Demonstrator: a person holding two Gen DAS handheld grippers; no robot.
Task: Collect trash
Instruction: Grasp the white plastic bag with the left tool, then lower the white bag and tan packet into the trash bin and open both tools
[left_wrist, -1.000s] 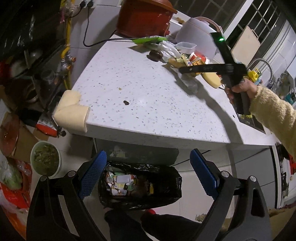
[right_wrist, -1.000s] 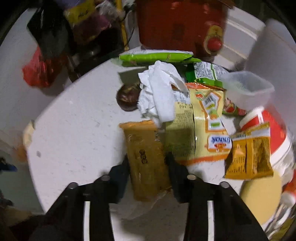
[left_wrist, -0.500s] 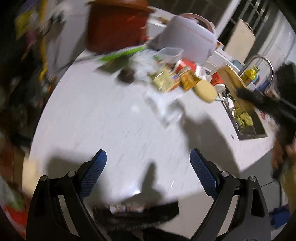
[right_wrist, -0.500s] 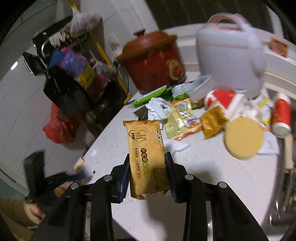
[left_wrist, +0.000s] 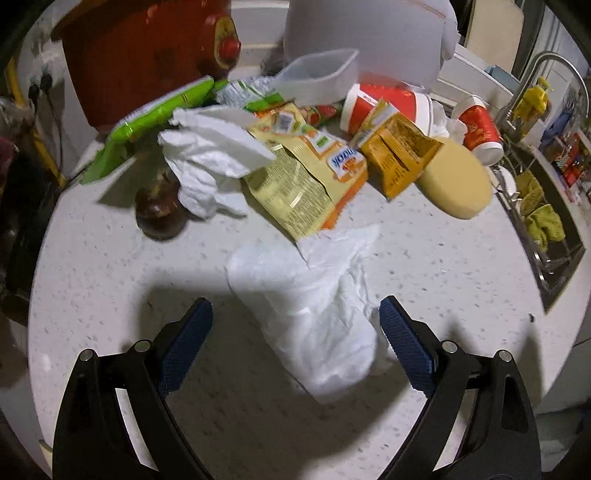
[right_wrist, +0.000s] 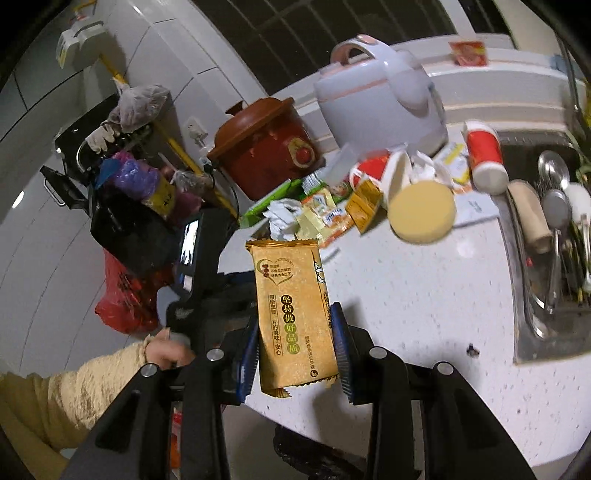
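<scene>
White speckled countertop (left_wrist: 424, 266); orange-gold snack packet (right_wrist: 291, 314) with green print; red-brown crock pot (right_wrist: 266, 147); crumpled white plastic bag (left_wrist: 317, 317).

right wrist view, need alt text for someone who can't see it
The right gripper holds an upright golden-brown snack wrapper above the edge of a white speckled counter. Behind lie more wrappers, a red slow cooker and a white rice cooker.

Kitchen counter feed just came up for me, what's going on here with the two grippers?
A person is clearing trash off a white counter. The right gripper is shut on an orange snack wrapper, held upright above the counter edge. The left gripper is open, straddling a crumpled white plastic bag that lies on the counter, not yet gripped. More wrappers, tissue and red cups are piled beyond it.
</scene>
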